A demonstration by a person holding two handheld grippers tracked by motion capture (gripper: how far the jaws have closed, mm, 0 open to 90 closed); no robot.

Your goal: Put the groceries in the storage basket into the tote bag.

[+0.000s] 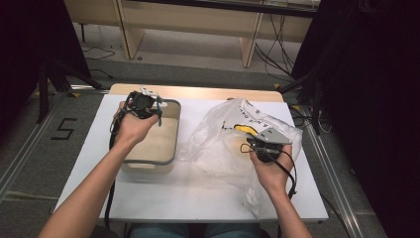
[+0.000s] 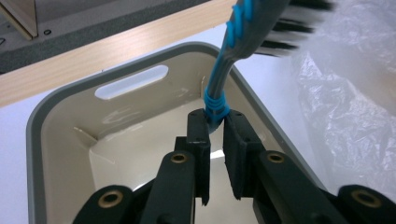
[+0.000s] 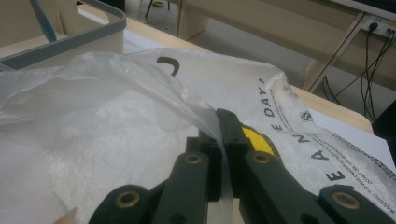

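I have the left gripper (image 2: 215,122) clamped on the tip of a brush (image 2: 233,60) handle, grey with blue ribs, its black bristles up at the top of the left gripper view; the brush hangs over the cream bin (image 2: 60,100) with the grey rim, near its right wall. In the high view that gripper (image 1: 159,110) sits above the bin's (image 1: 168,153) far end. My right gripper (image 3: 223,135) has its 2 jaws pressed together on a fold of the clear plastic bag (image 3: 116,126), which lies crumpled on the white table (image 1: 198,198) just right of the bin
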